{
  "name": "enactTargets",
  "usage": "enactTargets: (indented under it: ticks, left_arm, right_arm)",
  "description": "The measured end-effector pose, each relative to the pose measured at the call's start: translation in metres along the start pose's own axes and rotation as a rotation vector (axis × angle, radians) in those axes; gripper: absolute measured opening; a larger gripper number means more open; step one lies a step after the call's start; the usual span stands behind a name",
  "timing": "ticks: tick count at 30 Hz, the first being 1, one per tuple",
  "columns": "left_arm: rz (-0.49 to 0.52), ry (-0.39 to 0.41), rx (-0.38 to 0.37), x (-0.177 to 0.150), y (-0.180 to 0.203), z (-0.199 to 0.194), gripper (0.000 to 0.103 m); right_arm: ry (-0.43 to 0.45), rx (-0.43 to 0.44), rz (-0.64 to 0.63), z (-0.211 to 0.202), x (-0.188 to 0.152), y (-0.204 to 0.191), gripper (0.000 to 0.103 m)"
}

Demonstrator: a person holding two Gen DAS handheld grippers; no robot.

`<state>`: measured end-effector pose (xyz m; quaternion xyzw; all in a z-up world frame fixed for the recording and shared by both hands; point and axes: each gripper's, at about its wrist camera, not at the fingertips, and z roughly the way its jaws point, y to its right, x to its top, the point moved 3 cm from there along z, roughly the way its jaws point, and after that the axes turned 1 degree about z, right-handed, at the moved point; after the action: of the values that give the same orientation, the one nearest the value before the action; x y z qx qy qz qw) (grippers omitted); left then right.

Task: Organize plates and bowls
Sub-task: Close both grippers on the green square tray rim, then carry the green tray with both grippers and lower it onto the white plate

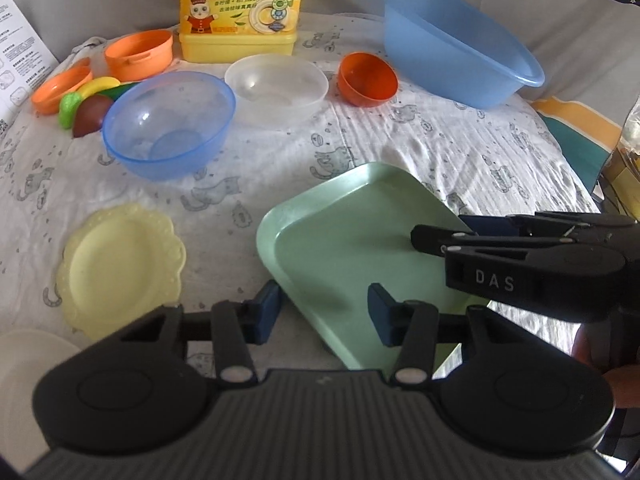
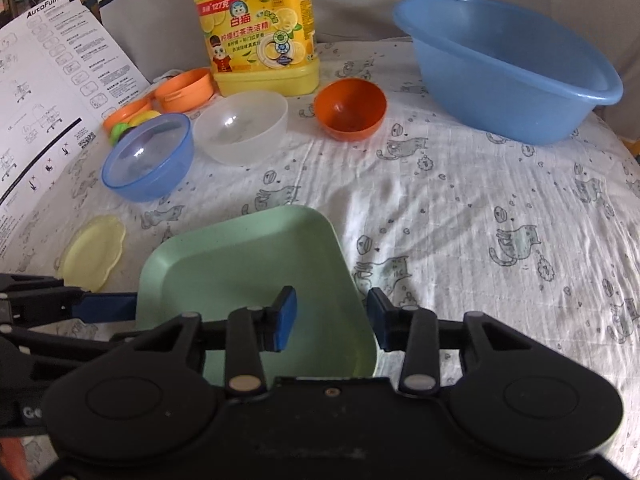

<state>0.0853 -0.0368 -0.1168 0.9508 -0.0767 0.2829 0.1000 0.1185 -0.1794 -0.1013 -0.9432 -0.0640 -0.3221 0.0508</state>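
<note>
At the lower left edge of the left wrist view a white plate (image 1: 24,360) is partly seen, and a pale yellow scalloped plate (image 1: 120,268) lies flat on the cat-print cloth (image 1: 420,140) just right of it. Further up, a blue bowl (image 1: 168,120), a clear bowl (image 1: 276,84) and an orange bowl (image 1: 366,80) are lined up upright below a yellow detergent bottle (image 1: 238,8). A large blue basin (image 1: 452,52) is set at the upper right.

The green tray (image 1: 340,232) is found at lower centre, resting on the cloth. The left gripper (image 1: 324,308) is angled down over the tray's near left corner. Its jaws are partly closed astride the rim, one pad just outside the left edge and the other over the tray's floor. Whether the pads press on the rim cannot be told.

The right gripper (image 2: 332,316) is tilted down likewise at the tray's right side. One pad is held inside the tray and one just outside the right edge, with the rim between them. A firm grasp cannot be confirmed there either.
</note>
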Motion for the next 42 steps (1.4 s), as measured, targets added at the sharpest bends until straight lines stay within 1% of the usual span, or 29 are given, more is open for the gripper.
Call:
enactTargets:
  ticks: [6,9,10,11,12,15,20,24,29,34,40,42]
  left_arm:
    - [0.027,0.006,0.002,-0.002,0.004,0.001,0.052]
    - [0.05,0.006,0.011,-0.002,0.007,0.002,0.052]
    - [0.057,0.003,0.017,-0.001,0.006,0.001,0.05]
    - [0.06,0.002,0.02,-0.001,0.005,-0.001,0.045]
    - [0.056,0.0,0.015,-0.001,0.003,-0.002,0.041]
    - [0.037,-0.002,-0.005,0.0,-0.004,-0.008,0.032]
    - [0.058,0.039,0.002,0.0,-0.001,-0.025,0.031]
    - [0.043,0.062,-0.005,0.001,-0.007,-0.043,0.031]
    - [0.018,0.103,0.003,-0.002,-0.022,-0.07,0.031]
    - [0.001,0.133,0.012,-0.012,-0.044,-0.097,0.031]
    - [-0.007,0.158,0.03,-0.033,-0.077,-0.124,0.032]
    - [-0.015,0.16,0.044,-0.039,-0.089,-0.131,0.032]
  right_arm:
    - [0.018,-0.048,-0.009,0.002,0.001,-0.008,0.04]
    - [0.0,-0.068,0.011,-0.001,0.0,-0.012,0.04]
    - [-0.009,-0.068,0.019,-0.003,-0.001,-0.012,0.04]
    - [-0.016,-0.066,0.026,-0.006,-0.003,-0.012,0.04]
    - [-0.021,-0.061,0.037,-0.009,-0.005,-0.011,0.04]
    - [-0.036,-0.045,0.083,-0.019,-0.012,-0.008,0.04]
    - [-0.036,-0.05,0.111,-0.039,-0.021,-0.014,0.039]
    - [-0.031,-0.035,0.118,-0.057,-0.022,-0.024,0.039]
    - [-0.001,-0.018,0.086,-0.077,-0.017,-0.049,0.039]
    - [0.032,0.013,0.047,-0.095,-0.014,-0.079,0.039]
    - [0.076,0.049,-0.049,-0.11,-0.012,-0.125,0.039]
    - [0.077,0.06,-0.084,-0.109,-0.013,-0.14,0.039]
